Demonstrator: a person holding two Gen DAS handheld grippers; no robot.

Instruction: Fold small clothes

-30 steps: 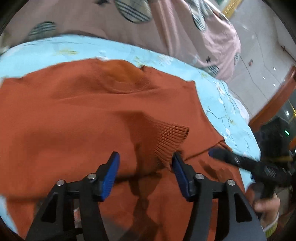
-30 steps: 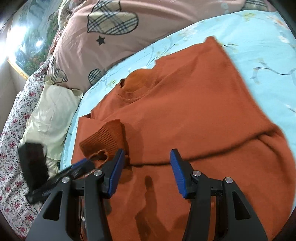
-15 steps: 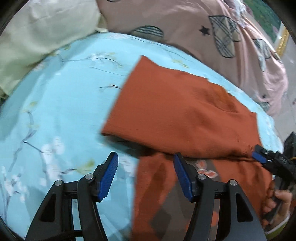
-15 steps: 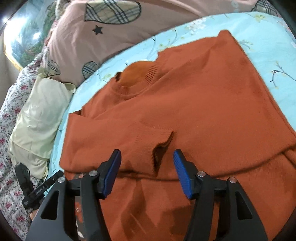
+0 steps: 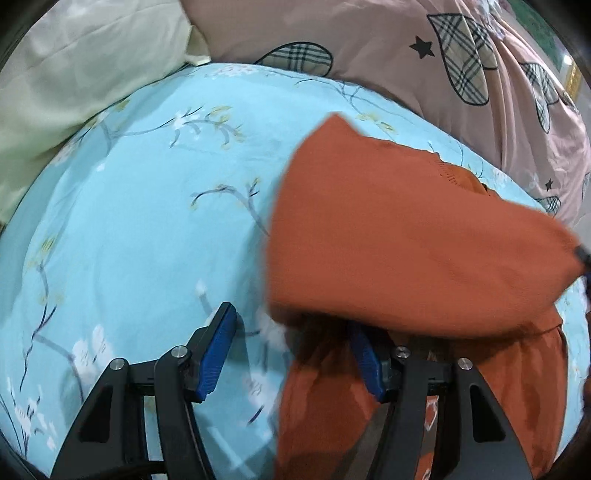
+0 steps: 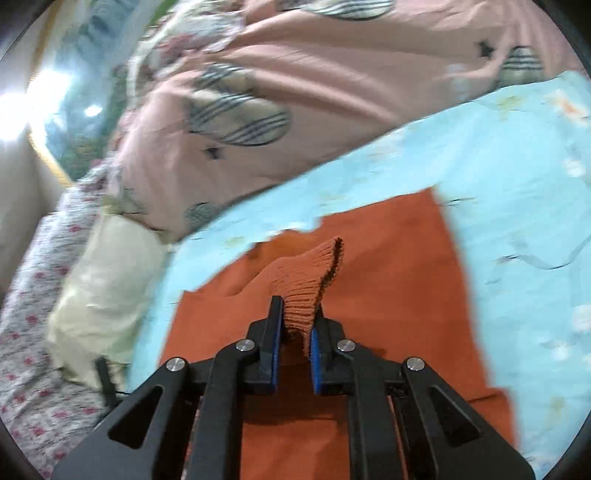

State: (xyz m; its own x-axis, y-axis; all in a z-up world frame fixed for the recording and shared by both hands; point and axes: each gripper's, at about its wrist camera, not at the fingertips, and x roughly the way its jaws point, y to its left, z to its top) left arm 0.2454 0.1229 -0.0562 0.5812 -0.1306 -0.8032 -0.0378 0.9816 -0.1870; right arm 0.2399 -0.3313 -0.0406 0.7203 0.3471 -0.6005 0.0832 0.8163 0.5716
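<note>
I see a bed under a light-blue sheet printed with branches and blossoms (image 5: 147, 229), a pink quilt with plaid leaf patches (image 5: 369, 33), a pale green pillow (image 5: 74, 74) and glaring light at the upper left (image 6: 22, 107).

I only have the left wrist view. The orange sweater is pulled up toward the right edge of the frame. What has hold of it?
Observer: The right gripper. Its jaws are closing, with the sweater's ribbed cuff between the pads.
Operator: Is the cuff lying flat?
Observer: No, it stands up past the fingertips, and its dark opening shows along one edge.
Operator: Anything at the bedside that I can't see?
Observer: A floral cover lies beyond the cream pillow.
</note>
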